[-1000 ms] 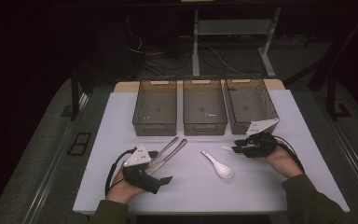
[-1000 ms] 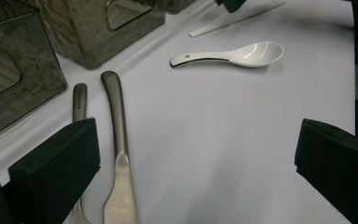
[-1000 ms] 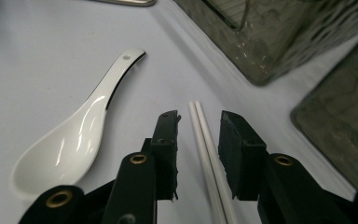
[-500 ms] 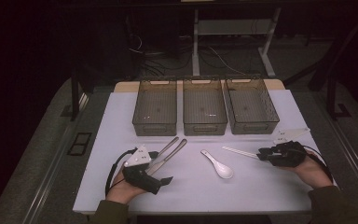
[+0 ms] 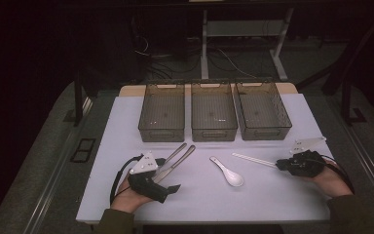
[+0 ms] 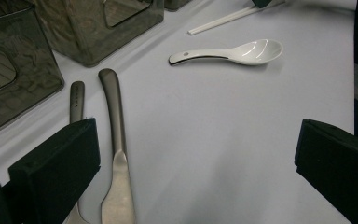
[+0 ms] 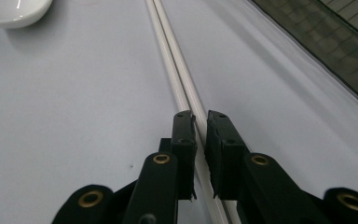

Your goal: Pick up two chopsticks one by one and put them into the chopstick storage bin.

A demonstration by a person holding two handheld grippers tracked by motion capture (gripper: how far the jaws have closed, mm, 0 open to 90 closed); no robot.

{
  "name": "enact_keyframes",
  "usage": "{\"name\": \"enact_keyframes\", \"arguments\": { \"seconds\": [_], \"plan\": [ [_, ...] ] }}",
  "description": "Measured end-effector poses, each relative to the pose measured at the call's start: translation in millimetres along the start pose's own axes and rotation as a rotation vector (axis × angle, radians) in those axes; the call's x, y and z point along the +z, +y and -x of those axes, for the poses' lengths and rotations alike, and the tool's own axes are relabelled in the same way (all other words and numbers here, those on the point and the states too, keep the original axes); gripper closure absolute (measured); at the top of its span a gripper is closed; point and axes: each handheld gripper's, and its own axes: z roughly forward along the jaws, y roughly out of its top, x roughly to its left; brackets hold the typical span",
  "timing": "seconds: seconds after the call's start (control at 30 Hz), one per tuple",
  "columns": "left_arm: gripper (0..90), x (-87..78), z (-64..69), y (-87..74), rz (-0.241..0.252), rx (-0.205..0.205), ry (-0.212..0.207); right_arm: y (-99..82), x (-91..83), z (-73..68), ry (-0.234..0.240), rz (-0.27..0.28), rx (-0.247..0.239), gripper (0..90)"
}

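Closing on the white chopsticks (image 7: 177,79), the right tongs (image 7: 201,122) lie near the spoon (image 5: 228,171); left tongs (image 6: 191,154) gape beside cutlery (image 6: 116,154).

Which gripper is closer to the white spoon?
Left, narrowly. The left gripper sits just left of the white spoon; the right gripper, jaws closing on the chopsticks, sits farther right.

What I couldn't fully see

My right gripper (image 7: 200,135) covered the near end of the white chopsticks (image 7: 175,70), and whether my pads truly pressed them I couldn't tell. The white spoon (image 7: 11,11) was cut off by the frame's top edge. My left gripper (image 6: 191,154) hid the lower ends of the metal cutlery (image 6: 114,140).
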Motion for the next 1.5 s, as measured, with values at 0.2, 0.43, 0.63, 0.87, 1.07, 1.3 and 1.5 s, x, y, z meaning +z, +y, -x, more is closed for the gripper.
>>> {"name": "enact_keyframes", "arguments": {
  "seconds": [0.2,0.43,0.63,0.87,1.07,1.3,1.5],
  "plan": [
    [0.0,0.1,0.0,-0.1,0.004,-0.001,0.001,-0.6,1.6,-0.1,0.0,-0.014,-0.007,81.9],
    [0.0,0.0,0.1,0.0,-0.001,0.001,-0.001,-0.8,2.0,-0.8,0.001,-0.019,-0.014,81.9],
    [0.0,-0.3,0.1,-0.1,0.001,0.002,-0.003,-1.2,1.7,-2.0,0.018,-0.023,-0.024,81.9],
    [0.0,-0.6,0.2,-0.1,0.001,0.002,-0.006,-1.2,1.7,-5.9,0.058,-0.039,-0.036,82.4],
    [0.0,-1.7,-0.1,-0.3,0.0,0.006,-0.004,-0.5,3.1,-15.5,0.064,-0.06,-0.063,82.4],
    [0.0,-0.4,0.8,-0.3,-0.005,0.003,-0.008,-5.7,2.5,-16.8,0.056,-0.035,-0.068,82.3],
    [0.0,0.6,1.6,-0.5,-0.005,0.001,-0.009,-8.0,2.6,-17.1,0.057,-0.02,-0.079,83.3]
  ]
}}
